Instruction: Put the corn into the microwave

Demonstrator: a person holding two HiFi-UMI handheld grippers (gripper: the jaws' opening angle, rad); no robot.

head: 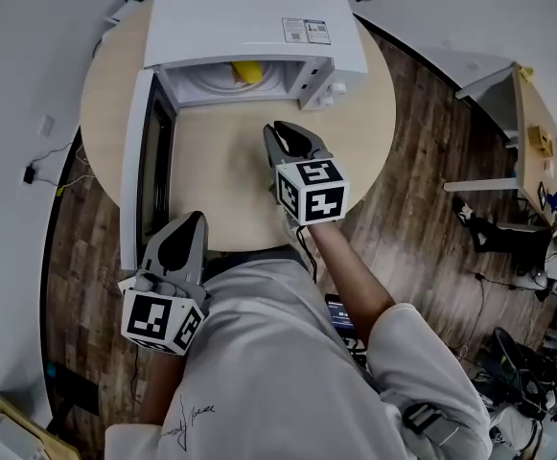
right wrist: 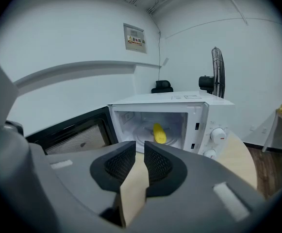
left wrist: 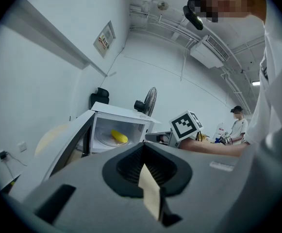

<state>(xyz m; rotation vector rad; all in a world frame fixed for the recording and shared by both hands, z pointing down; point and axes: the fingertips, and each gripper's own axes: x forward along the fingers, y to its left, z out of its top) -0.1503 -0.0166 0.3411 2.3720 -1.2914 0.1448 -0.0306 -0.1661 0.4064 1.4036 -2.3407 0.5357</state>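
Yellow corn (head: 246, 70) lies inside the white microwave (head: 249, 22), on the glass turntable (head: 213, 79) toward the right side of the cavity. It touches neither gripper. Microwave door (head: 142, 161) is swung fully open to the left, standing edge-on over the round, light wood table (head: 225, 161). Right gripper (head: 282, 129) is above the bare tabletop in front of the oven opening and points at it. Its own view shows the jaws a narrow slit apart with nothing between them and the corn straight ahead. Left gripper (head: 196, 222) sits at the near table edge, beside the free end of the door. Its jaws are closed together and empty. Dark wood plank floor (head: 422, 161) surrounds the table.
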